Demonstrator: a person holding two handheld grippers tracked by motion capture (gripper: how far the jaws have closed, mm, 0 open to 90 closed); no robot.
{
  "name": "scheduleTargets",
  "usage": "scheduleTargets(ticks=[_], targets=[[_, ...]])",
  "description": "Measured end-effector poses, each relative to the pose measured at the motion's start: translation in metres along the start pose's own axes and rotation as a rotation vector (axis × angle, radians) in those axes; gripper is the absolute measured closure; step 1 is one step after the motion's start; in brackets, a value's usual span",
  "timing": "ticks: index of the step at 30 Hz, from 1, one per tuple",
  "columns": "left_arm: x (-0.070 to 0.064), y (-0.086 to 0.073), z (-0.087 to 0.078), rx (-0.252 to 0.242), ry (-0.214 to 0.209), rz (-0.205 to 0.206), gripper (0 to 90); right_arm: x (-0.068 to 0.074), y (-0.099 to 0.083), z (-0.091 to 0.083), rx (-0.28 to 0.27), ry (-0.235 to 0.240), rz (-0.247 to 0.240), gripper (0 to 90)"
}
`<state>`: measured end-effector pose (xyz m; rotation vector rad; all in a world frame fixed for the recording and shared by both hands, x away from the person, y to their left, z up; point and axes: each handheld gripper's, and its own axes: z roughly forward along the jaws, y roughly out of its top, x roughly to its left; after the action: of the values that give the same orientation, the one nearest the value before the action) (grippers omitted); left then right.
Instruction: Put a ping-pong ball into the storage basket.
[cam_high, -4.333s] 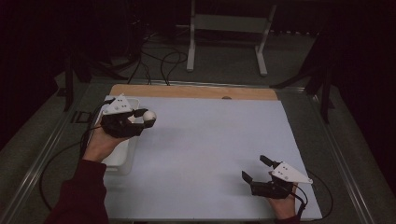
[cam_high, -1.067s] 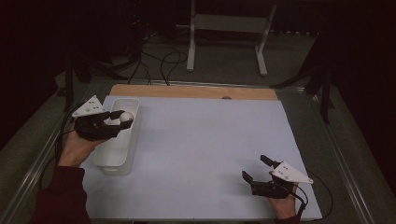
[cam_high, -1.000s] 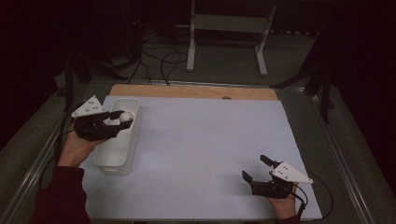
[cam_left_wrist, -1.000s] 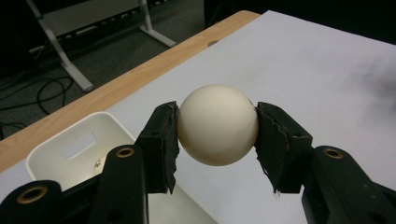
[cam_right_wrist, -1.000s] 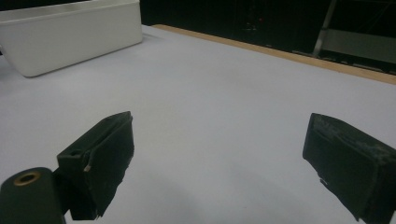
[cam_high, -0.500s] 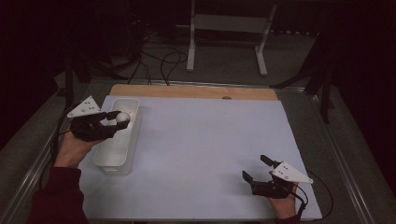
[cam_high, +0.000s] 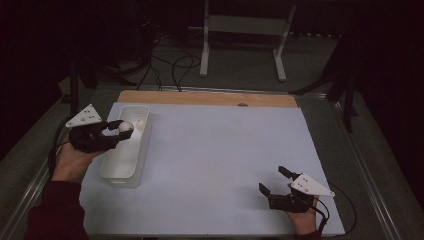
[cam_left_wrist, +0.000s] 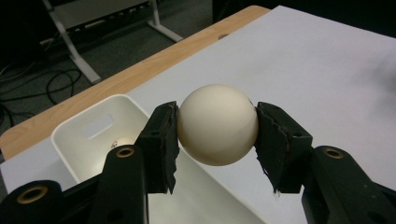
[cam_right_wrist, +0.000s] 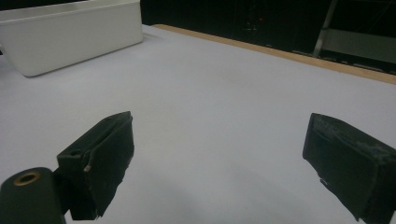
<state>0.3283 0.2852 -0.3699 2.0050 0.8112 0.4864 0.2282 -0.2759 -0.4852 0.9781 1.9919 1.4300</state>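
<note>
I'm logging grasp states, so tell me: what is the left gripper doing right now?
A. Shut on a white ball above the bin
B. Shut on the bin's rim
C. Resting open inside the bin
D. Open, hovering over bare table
A: the left gripper has its jaws pressed on both sides of the white ball, held above the white bin.

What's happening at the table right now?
A person's left tool is shut on a white ball and holds it above the white bin at the left of the table. Another ball lies at the bin's far end. The right tool sits open and empty over the white mat near the right corner.
</note>
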Motion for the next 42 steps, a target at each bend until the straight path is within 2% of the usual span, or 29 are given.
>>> scheduleTargets(ticks=[15,17,18,19,20,22,26,32,42], targets=[[0.006,-0.014,-0.009,0.031,0.048,-0.021,51.1,0.000,0.000,0.000,-0.001,-0.001,-0.001,8.6],[0.005,-0.014,-0.008,0.032,0.075,-0.028,50.7,0.000,0.000,0.000,-0.002,-0.001,-0.002,8.6],[0.005,-0.014,-0.008,0.032,0.075,-0.028,46.5,0.000,0.000,0.000,-0.001,-0.001,-0.002,8.6],[0.006,-0.015,-0.007,0.021,0.084,-0.057,38.7,0.000,0.000,0.000,-0.002,-0.001,-0.002,8.6],[0.006,-0.014,-0.006,0.018,0.095,-0.063,29.8,0.000,0.000,0.000,-0.002,0.000,-0.004,8.6],[0.006,-0.014,-0.005,0.020,0.109,-0.068,18.2,0.000,0.000,-0.001,-0.002,-0.002,-0.002,8.6],[0.004,-0.013,-0.001,0.027,0.118,-0.072,8.8,0.000,0.000,-0.001,-0.002,-0.002,0.000,8.6],[0.002,-0.015,0.001,0.012,0.108,-0.078,4.3,0.000,0.000,-0.001,-0.003,-0.003,0.001,8.6],[-0.007,-0.020,0.005,-0.016,0.109,-0.073,4.2,0.000,0.000,-0.001,-0.002,0.000,-0.002,8.6]])
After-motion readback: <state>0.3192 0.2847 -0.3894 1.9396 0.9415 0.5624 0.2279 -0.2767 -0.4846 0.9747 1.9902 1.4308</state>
